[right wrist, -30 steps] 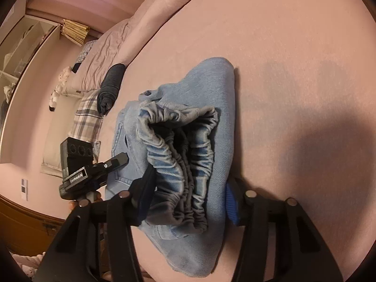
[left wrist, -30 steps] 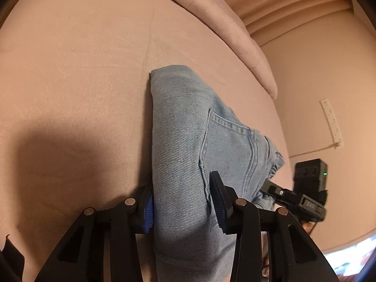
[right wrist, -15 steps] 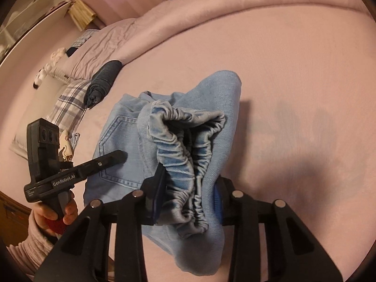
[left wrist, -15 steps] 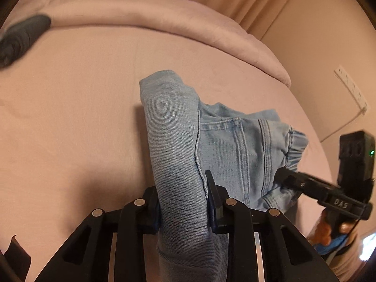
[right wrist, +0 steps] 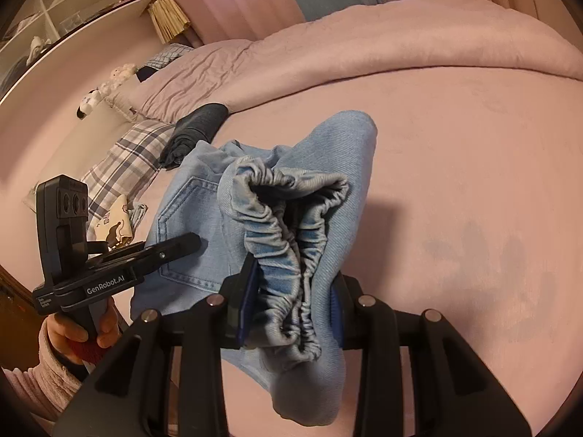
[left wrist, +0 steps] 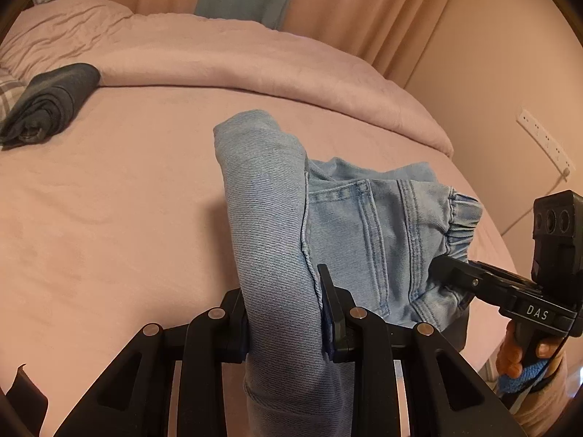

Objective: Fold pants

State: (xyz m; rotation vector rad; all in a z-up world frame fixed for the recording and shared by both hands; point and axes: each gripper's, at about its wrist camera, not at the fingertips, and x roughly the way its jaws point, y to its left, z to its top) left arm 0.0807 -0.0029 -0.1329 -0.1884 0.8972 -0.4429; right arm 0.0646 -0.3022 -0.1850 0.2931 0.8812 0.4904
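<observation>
We find the pants (left wrist: 379,225), light blue denim with an elastic waistband, folded into a thick bundle and lifted partly clear of the pink bed (left wrist: 109,218) — the far folded end looks to be at or near the sheet, though we cannot tell whether it touches. The left gripper (left wrist: 284,313) is clamped on the rolled leg side of the bundle, both pads pressed into the denim; its jaws have just been closing, with the cloth between them. The right gripper (right wrist: 291,309) is clamped on the gathered waistband end (the ruched elastic bunches up between its blue-padded fingers (right wrist: 247,298)); its jaws too have just been closing on the fabric. A back pocket faces up between the two grips. A hand in a pink sleeve (right wrist: 83,331) carries the left gripper's handle.

Beyond the pants lies a folded dark garment (left wrist: 51,102) — well apart from the denim, at the foot of a rumpled pink duvet (left wrist: 255,58). A plaid pillow (right wrist: 124,160) sits beside it, and curtains (left wrist: 328,3) hang behind.
</observation>
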